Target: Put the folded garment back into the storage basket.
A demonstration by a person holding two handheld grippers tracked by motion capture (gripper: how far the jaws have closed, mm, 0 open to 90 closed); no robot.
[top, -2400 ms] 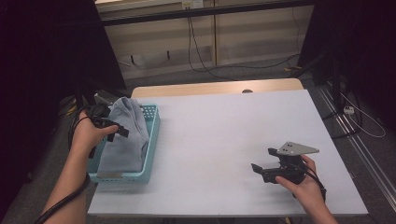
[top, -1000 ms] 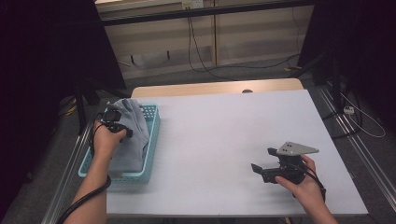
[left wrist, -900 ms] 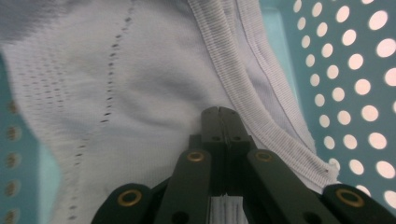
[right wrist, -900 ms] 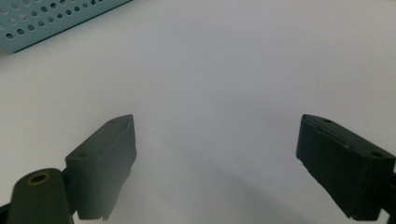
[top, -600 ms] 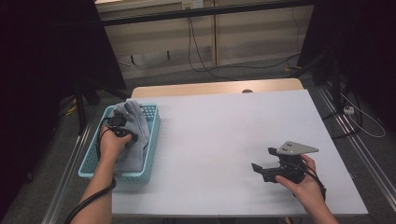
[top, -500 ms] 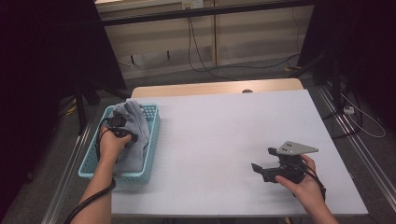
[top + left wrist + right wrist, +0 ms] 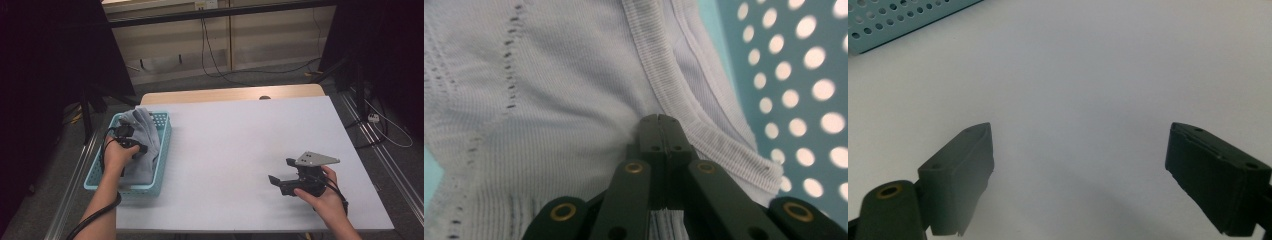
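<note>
Left gripper (image 7: 141,148) is down in the teal basket (image 7: 165,134), jaws fully closed with the tips meeting on the grey garment (image 7: 145,131); in the left gripper view the left gripper (image 7: 658,121) tips pinch knit fabric right beside a ribbed hem, and cloth shows bunched between the jaws lower down, so it has hold of the garment (image 7: 549,85). Which kind of garment it is I can't tell: the close view cuts it off on all sides and from above it's a crumpled heap. Part of it stands up past the gripper toward the far end of the basket, the rest lies under and behind the hand; the person's left hand (image 7: 118,155) covers most of the gripper body. Perforated basket wall (image 7: 809,75) sits just to the right of the jaws in that close view. Right gripper (image 7: 280,172) rests low over the white bench (image 7: 240,140), well apart from the basket, jaws wide apart with nothing between them; the right gripper view confirms the right gripper (image 7: 1080,165) has bare bench between the jaws, and a corner of the basket (image 7: 893,20) far ahead to the upper left, cropped by the frame edge. Right hand (image 7: 325,192) wraps its rear.
</note>
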